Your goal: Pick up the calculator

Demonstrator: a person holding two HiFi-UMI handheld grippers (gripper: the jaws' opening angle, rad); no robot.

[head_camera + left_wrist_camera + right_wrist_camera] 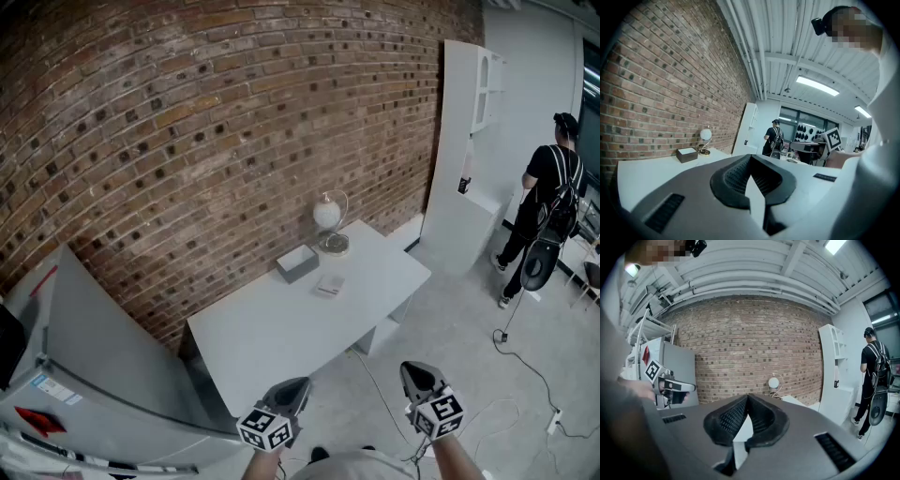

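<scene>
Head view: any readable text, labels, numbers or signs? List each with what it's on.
No text is legible in any view.
Label on the grey cabinet: print too small to read.
Red sticker on the same cabinet: shape only, no letters legible.
Calculator: keys and display too small to read.
Marker cubes on the left gripper and right gripper: black-and-white square patterns, no words.
</scene>
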